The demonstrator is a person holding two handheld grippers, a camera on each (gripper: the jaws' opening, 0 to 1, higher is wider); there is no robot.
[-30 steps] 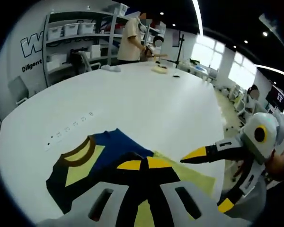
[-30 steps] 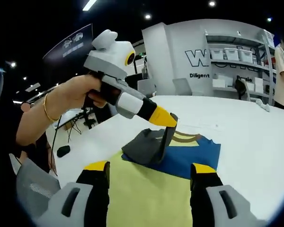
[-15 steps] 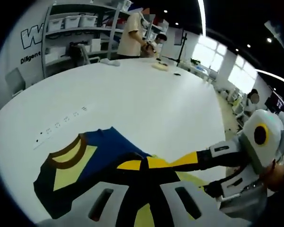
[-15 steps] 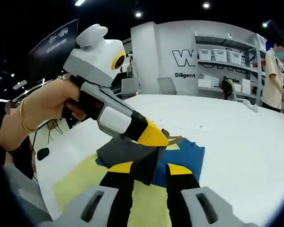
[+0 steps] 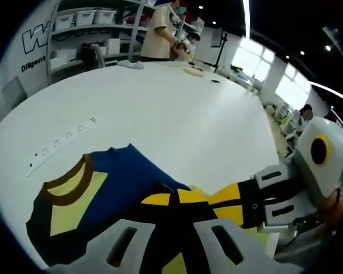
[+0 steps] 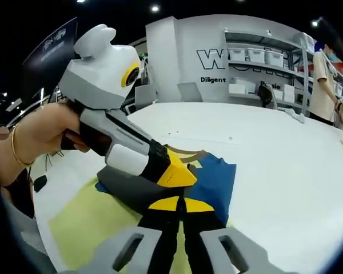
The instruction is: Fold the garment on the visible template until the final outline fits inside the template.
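Both tongs have closed in together since a second ago: left tongs (image 5: 177,198) and right tongs (image 6: 174,204) each clenched on the garment (image 5: 117,182), soft blue cloth, brown collar, lying on the yellow template (image 6: 80,220), mostly covered, on the white tabletop (image 5: 171,114).

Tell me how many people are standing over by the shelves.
1 clear: a person in a pale shirt at the table's far edge, near the shelves. Another may be partly hidden behind.
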